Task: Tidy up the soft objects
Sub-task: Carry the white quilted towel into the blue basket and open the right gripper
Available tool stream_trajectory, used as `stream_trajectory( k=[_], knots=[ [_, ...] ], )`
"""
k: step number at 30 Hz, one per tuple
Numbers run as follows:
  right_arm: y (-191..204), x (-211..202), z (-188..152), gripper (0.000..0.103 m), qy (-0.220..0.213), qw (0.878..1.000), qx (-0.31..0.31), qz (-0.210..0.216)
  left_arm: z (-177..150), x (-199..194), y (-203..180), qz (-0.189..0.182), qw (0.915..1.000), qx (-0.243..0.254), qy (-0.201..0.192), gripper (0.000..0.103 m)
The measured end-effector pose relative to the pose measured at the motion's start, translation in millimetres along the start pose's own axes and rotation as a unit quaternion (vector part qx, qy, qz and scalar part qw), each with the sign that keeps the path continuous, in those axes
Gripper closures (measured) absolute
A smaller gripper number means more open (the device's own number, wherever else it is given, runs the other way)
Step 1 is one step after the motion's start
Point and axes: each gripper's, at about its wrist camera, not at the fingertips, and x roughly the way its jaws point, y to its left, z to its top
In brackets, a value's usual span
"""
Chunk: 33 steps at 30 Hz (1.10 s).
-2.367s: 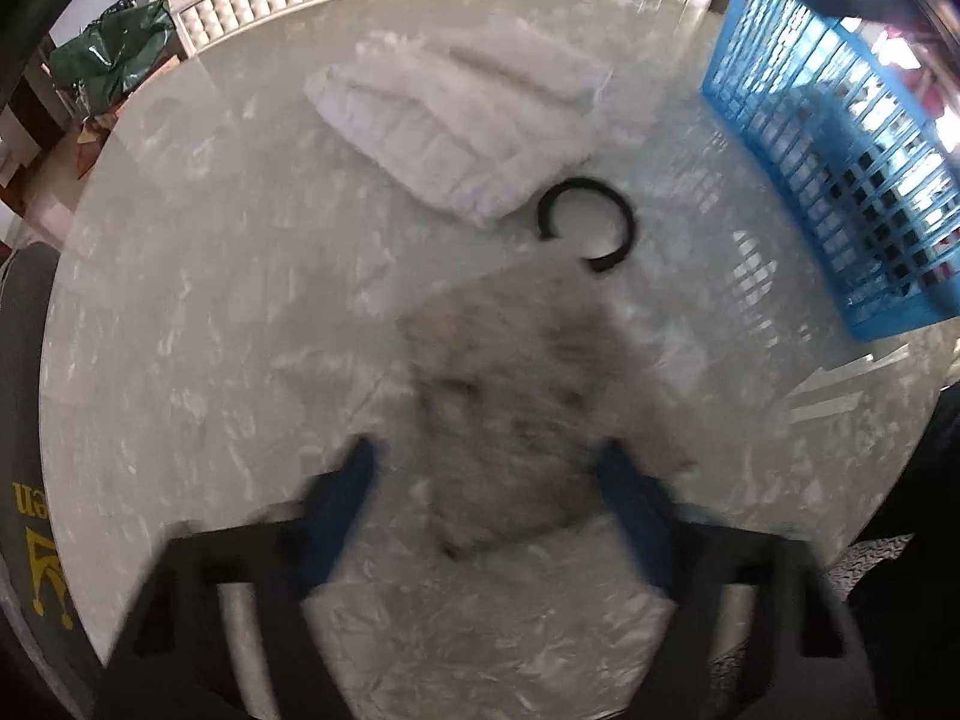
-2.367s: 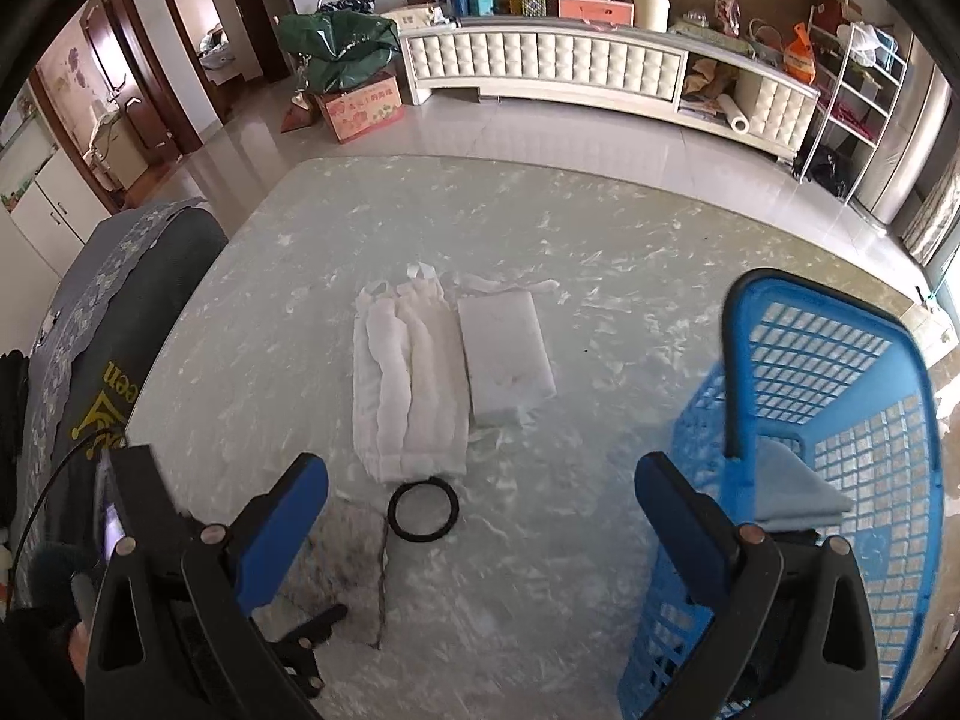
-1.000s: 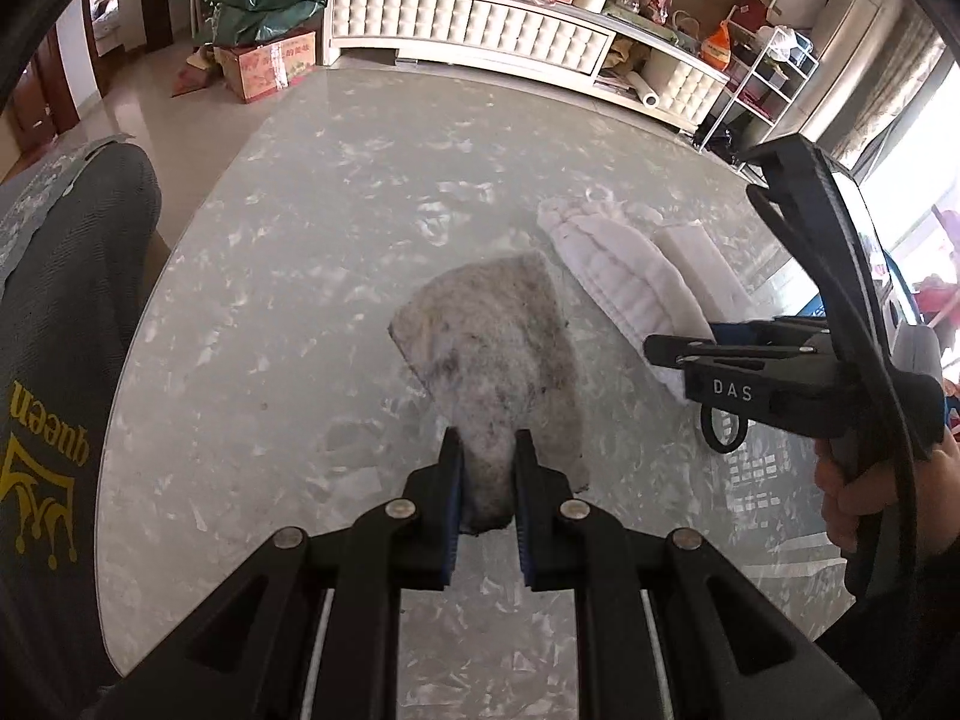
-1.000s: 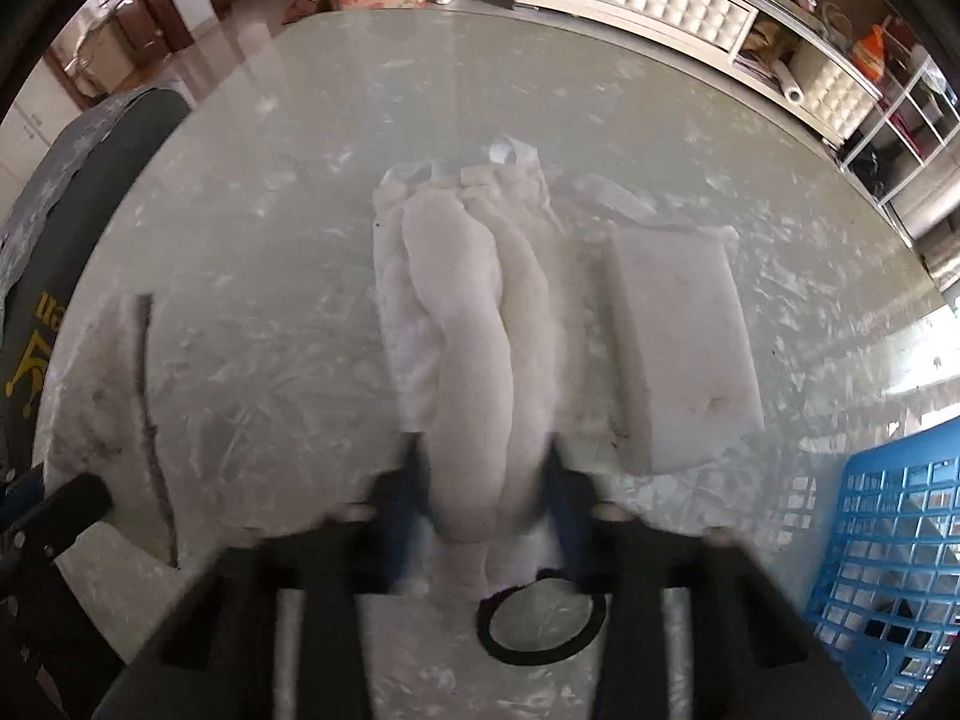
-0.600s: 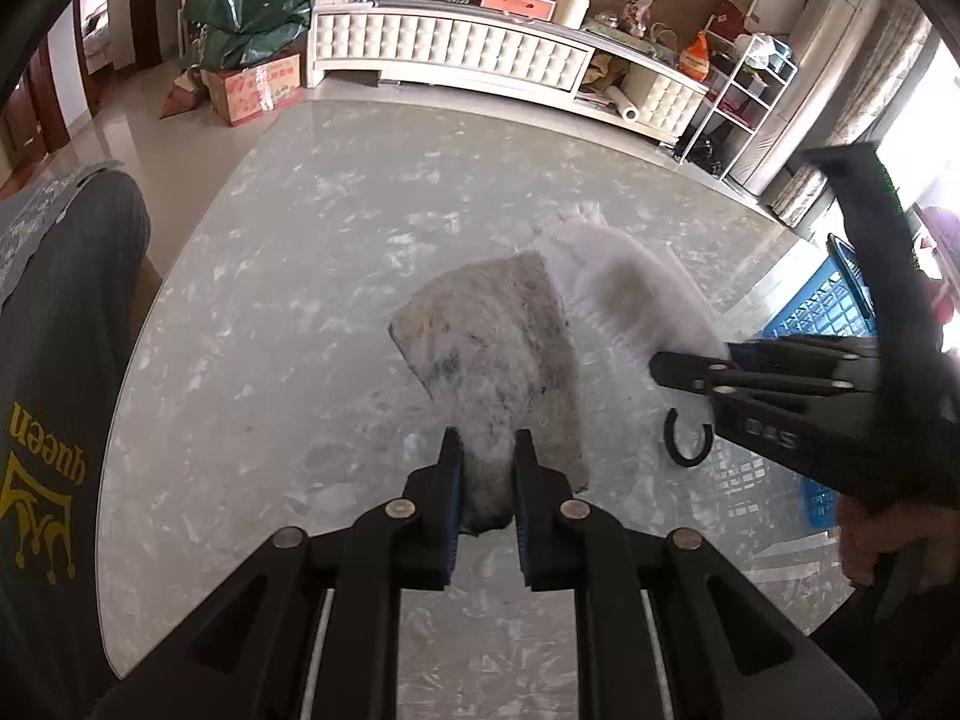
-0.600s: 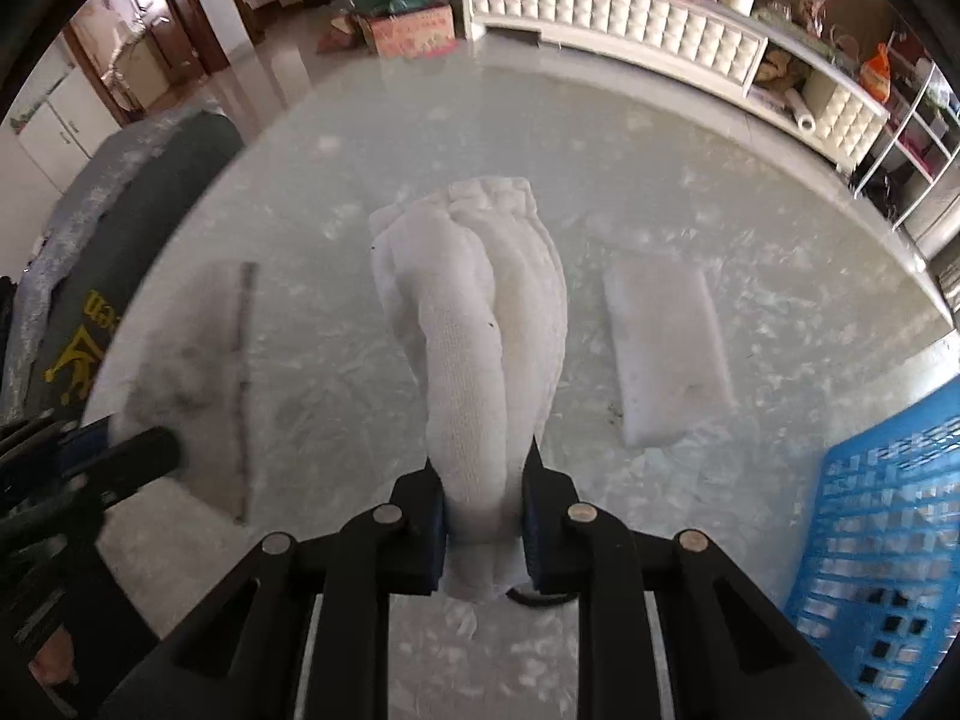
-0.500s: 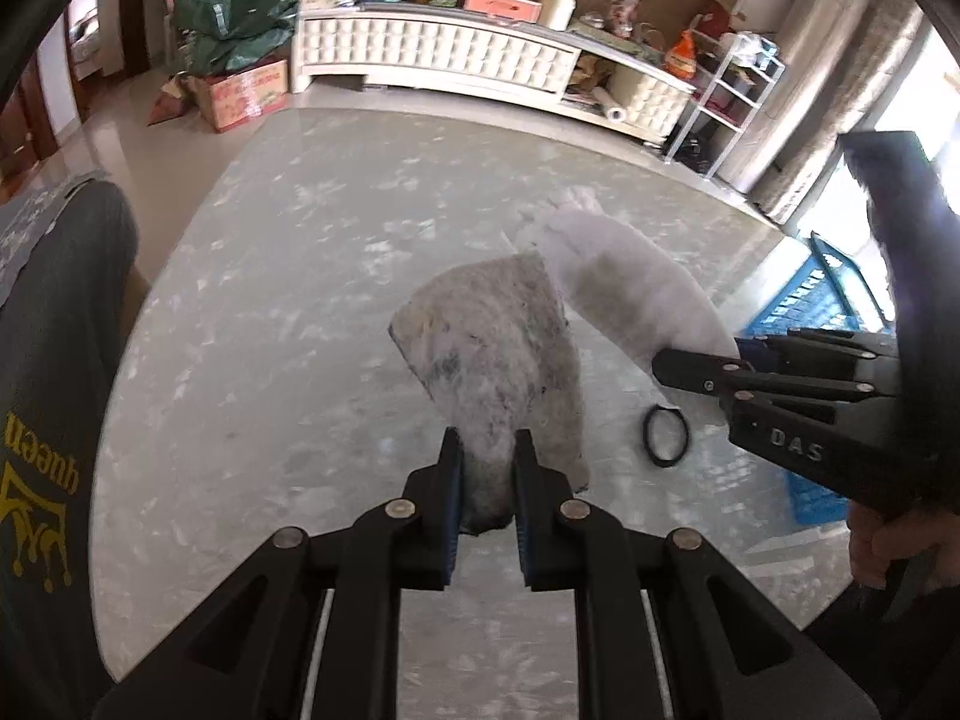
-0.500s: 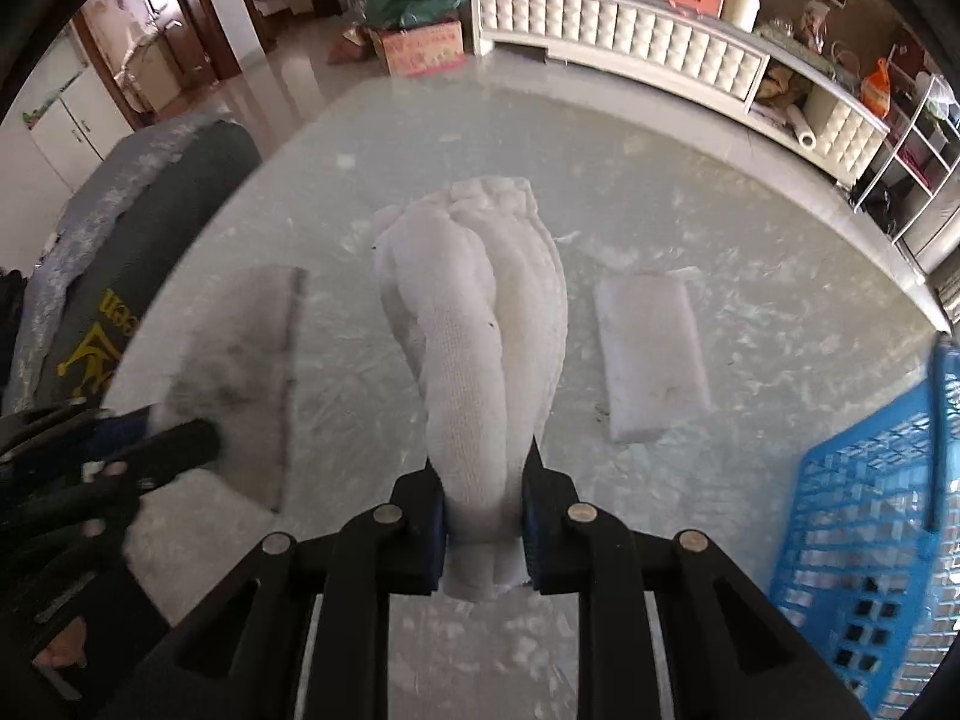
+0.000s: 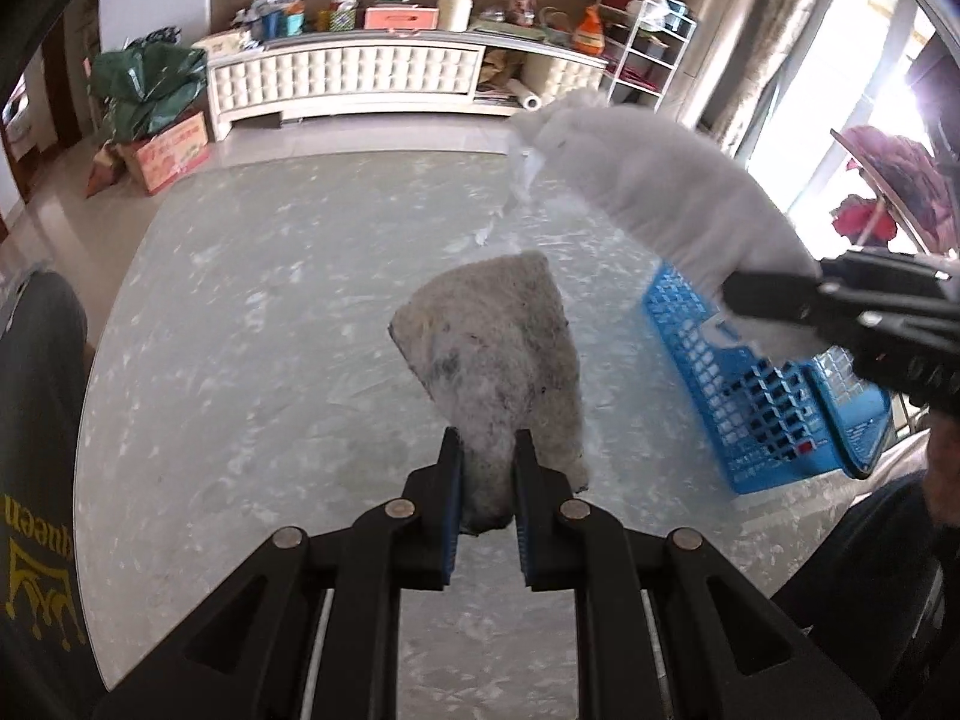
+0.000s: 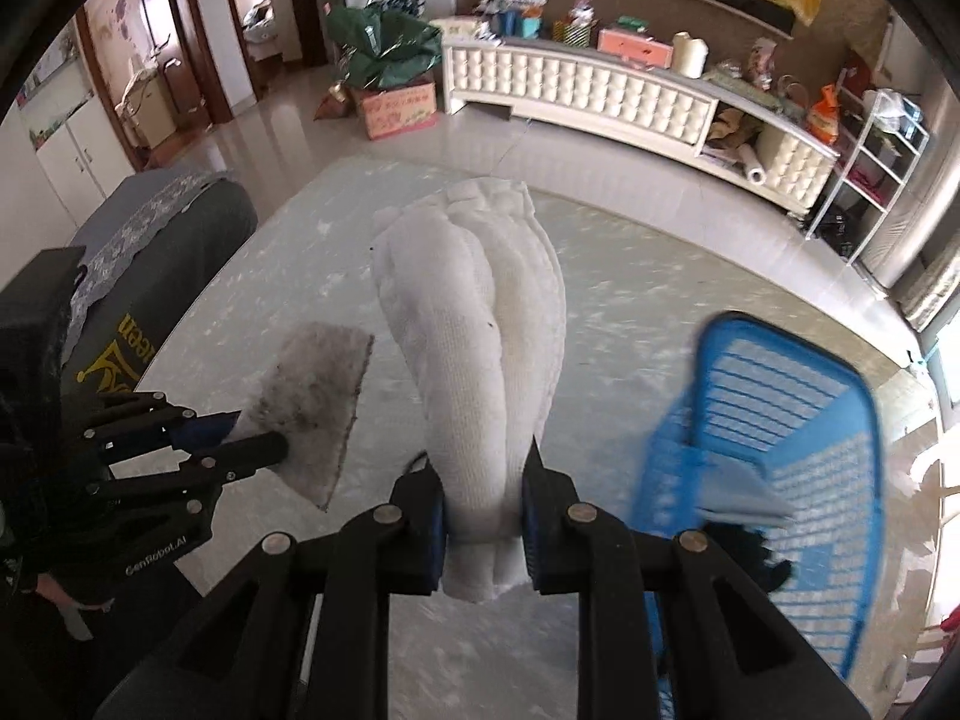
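Two hand-held grippers are carrying soft goods above a round, pale marbled glass table [image 9: 240, 300]: at lower centre of the left wrist view, the left gripper [image 9: 486, 480] is clamping its blue-padded jaws on the near corner of a flat, grey, speckled felt-like pad [image 9: 498, 348], which is standing out stiffly ahead of the jaws, clear of the tabletop. At lower centre of the right wrist view, the right gripper [image 10: 483, 510] is squeezing the bunched end of a white ribbed knit cloth [image 10: 480, 324], its folds fanning upward and its short tail drooping below the pads. Both items look light and compressible; the pad seems to be keeping its shape from a single corner hold, while the cloth is likely to sag and unfold unless gripped across its gathered layers, as here. Neither appears slippery or fragile. A blue plastic lattice basket [image 10: 798, 420] is sitting at the right of both views, with a folded grey-blue piece already lying inside, and looks the probable destination for both items. Readable writing: "GenRobot.AI" on the left gripper's body at lower left of the right wrist view, and mirrored yellow lettering reading roughly "queen" with a crown emblem on a dark grey chair cover [image 9: 36, 420] along the left edge. A cardboard box by the cream tufted cabinet [image 9: 348, 75] bears red print too small to read.
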Motion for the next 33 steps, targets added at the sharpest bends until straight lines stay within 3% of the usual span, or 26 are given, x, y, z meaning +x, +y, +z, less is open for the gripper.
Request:
stream_trajectory(
  k=[14,23,26,33],
  knots=[
    [-89,-18,-37,0.084,-0.006,0.994,0.086,-0.069,12,-4,-74,-0.027,0.9983,0.051,-0.003,0.090],
    [-127,37,-52,0.084,0.058,0.985,0.128,-0.099,16,2,-93,-0.043,0.9969,0.065,0.007,0.090],
    [-137,51,-61,0.084,0.079,0.981,0.155,-0.088,17,4,-95,-0.044,0.9966,0.069,0.011,0.090],
    [-130,67,-69,0.084,0.111,0.978,0.157,-0.083,20,10,-92,-0.040,0.9971,0.062,0.018,0.090]
  ],
)
